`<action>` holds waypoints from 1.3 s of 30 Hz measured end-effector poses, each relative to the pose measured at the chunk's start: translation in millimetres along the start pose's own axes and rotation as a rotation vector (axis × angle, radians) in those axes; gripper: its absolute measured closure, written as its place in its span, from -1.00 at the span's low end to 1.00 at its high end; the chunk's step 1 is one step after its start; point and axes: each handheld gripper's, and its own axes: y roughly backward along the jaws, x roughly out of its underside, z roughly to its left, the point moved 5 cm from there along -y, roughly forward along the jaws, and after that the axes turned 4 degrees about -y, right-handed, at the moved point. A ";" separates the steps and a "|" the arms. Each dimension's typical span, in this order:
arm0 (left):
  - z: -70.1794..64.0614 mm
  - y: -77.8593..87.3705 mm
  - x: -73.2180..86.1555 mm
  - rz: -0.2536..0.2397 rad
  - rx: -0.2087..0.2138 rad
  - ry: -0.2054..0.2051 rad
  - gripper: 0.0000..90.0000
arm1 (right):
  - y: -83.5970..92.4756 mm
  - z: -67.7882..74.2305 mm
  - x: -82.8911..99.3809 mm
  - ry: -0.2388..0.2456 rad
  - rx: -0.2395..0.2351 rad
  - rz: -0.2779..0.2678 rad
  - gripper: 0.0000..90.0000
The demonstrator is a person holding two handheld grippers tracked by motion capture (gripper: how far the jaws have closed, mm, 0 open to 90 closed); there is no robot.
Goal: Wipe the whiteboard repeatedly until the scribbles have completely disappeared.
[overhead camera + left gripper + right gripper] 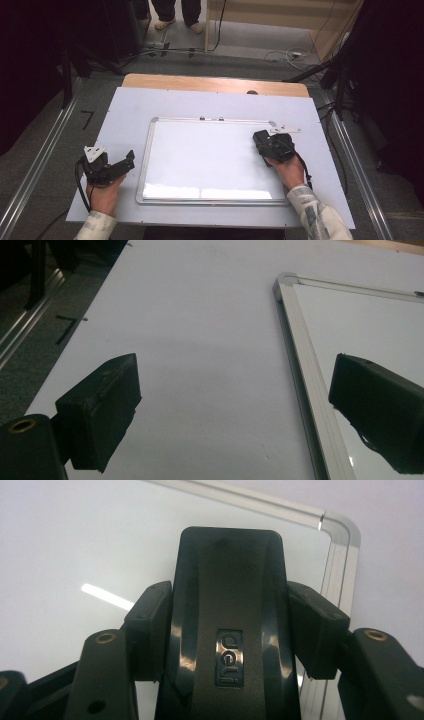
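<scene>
Black plastic, glossy and moulded, fills the lower middle of the right gripper view: a black plastic whiteboard eraser (230, 625) with a small embossed label, pinched on both flanks by the pads of the right gripper (229, 630). Beyond it lies the white rectangular whiteboard with a silver metal frame (345, 555), whose rounded corner sits at the upper right of that frame.

From the high view, the right gripper (264, 141) rests over the board's right part, near its upper right corner, with the eraser (261, 139) at its tip. The left gripper (129, 161) sits at lower left, just off the whiteboard (145, 150), on the pale grey table sheet (200, 102). Its jaws stand spread wide with nothing between them; in the left gripper view one pad (102, 415) hangs over the sheet, the other over the board's edge.
</scene>
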 end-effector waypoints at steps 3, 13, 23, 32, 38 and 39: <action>-0.2 0.4 -0.2 -0.002 -0.001 0.000 -0.85 | -8.7 -1.1 -9.3 -0.001 0.009 -0.005 -0.15; -0.3 0.0 0.2 -0.001 0.000 0.000 -0.85 | 5.5 17.4 7.0 0.049 -0.038 0.001 -0.15; -3.0 0.0 -0.5 0.002 0.007 -0.003 -0.85 | 45.3 44.7 51.6 0.113 -0.114 0.012 -0.15; -6.4 -1.8 -3.7 -0.007 0.029 -0.009 -0.85 | 62.3 42.1 48.6 0.048 -0.088 -0.038 -0.16; -5.6 -2.8 -3.4 -0.006 0.029 -0.006 -0.85 | 72.6 35.3 44.6 -0.001 -0.063 -0.068 -0.16; -4.7 -2.2 -3.1 -0.006 0.028 -0.003 -0.85 | 73.9 34.5 45.3 -0.011 -0.065 -0.068 -0.16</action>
